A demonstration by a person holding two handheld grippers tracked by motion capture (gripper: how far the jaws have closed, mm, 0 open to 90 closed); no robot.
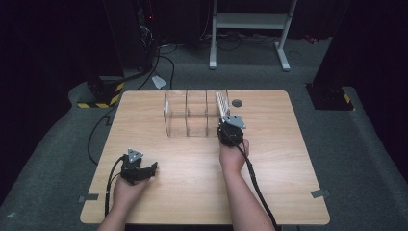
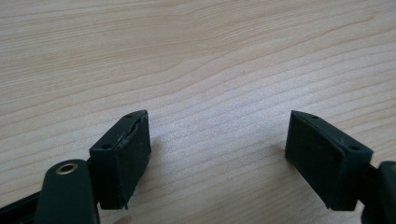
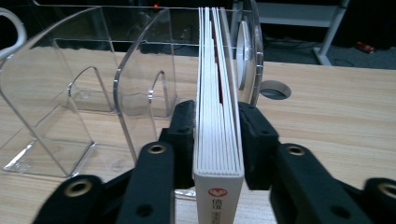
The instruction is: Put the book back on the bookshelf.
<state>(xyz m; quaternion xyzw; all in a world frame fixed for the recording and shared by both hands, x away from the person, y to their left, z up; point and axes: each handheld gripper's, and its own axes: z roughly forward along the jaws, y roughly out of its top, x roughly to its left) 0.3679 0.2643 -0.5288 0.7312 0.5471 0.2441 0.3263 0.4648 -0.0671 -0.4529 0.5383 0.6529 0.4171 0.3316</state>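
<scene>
— What's the left gripper (image 1: pixel 149 169) doing down at the near left of the table (image 1: pixel 269 192)?

— It rests low over the bare wood, jaws spread wide with nothing between them; the left gripper view has only wood grain in the gap.

— And further along?

— Mid-table stands a clear acrylic file holder (image 1: pixel 187 115) with several upright compartments. The two I can see well on the left hold nothing.

— The book?

— The white book (image 3: pixel 218 140) stands upright in the rightmost compartment, its spine, with a red mark, facing the person.

— Is the right gripper (image 1: pixel 224 126) holding it?

— Its jaws sit on either side of the book near the spine, very close against the covers. They have eased off slightly, and I can't tell whether the pads press on it.
</scene>
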